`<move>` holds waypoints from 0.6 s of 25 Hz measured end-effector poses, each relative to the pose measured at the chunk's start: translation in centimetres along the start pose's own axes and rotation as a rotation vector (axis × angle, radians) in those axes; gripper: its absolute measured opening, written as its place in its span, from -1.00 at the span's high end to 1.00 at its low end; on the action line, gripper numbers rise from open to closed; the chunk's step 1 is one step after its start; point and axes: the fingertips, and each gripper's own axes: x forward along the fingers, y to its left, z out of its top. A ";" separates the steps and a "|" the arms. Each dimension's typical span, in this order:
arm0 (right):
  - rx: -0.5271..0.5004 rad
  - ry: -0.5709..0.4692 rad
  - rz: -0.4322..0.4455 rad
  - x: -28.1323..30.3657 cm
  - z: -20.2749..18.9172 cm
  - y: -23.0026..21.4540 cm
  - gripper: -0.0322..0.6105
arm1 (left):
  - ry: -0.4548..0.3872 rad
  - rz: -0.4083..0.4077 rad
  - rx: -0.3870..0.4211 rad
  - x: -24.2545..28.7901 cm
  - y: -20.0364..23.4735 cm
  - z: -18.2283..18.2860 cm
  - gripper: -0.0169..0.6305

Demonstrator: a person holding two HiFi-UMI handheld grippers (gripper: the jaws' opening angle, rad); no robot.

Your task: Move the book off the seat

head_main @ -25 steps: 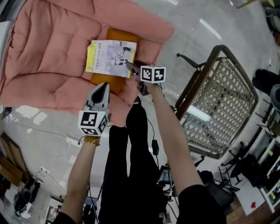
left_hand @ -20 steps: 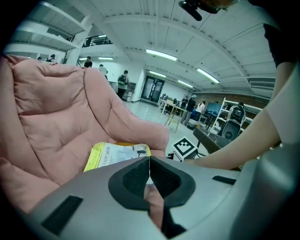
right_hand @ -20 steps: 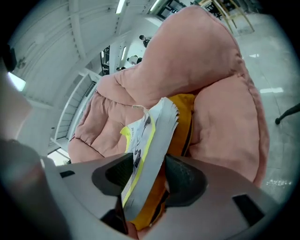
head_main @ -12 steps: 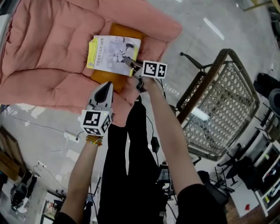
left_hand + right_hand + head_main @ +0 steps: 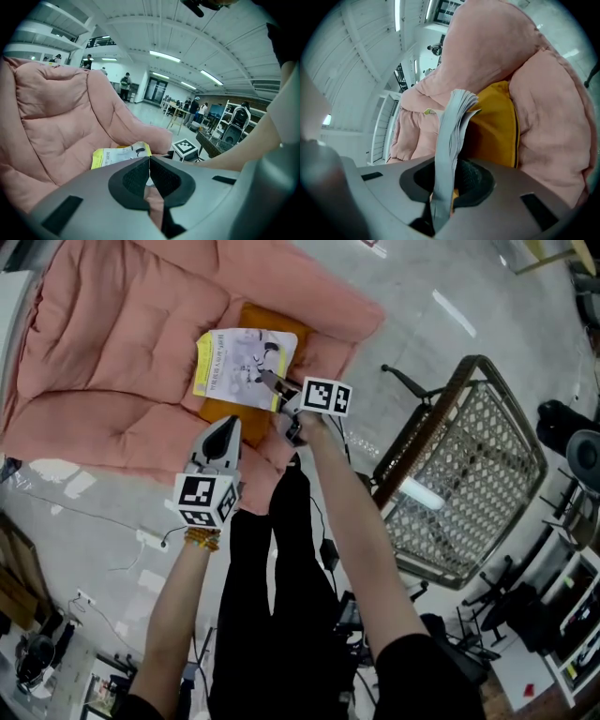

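Right tongs just closed, seemingly gripping book

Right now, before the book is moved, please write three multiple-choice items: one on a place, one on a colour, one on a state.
1. The book lies: A on the floor; B on the orange cushion; C in a basket.
2. The seat padding is: A pink; B green; C grey.
3. The right tongs are: A open above the book; B out of sight; C closed on the book's edge.

B: orange shows above and below the book.
A: the quilted padding is pink in every view.
C: the jaws have just been closing, and the right gripper view shows pages pinched between them.
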 end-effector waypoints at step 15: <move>-0.017 0.021 0.004 -2.2 -1.7 5.8 0.68 | -0.022 0.022 0.015 -3.1 -0.2 4.3 0.91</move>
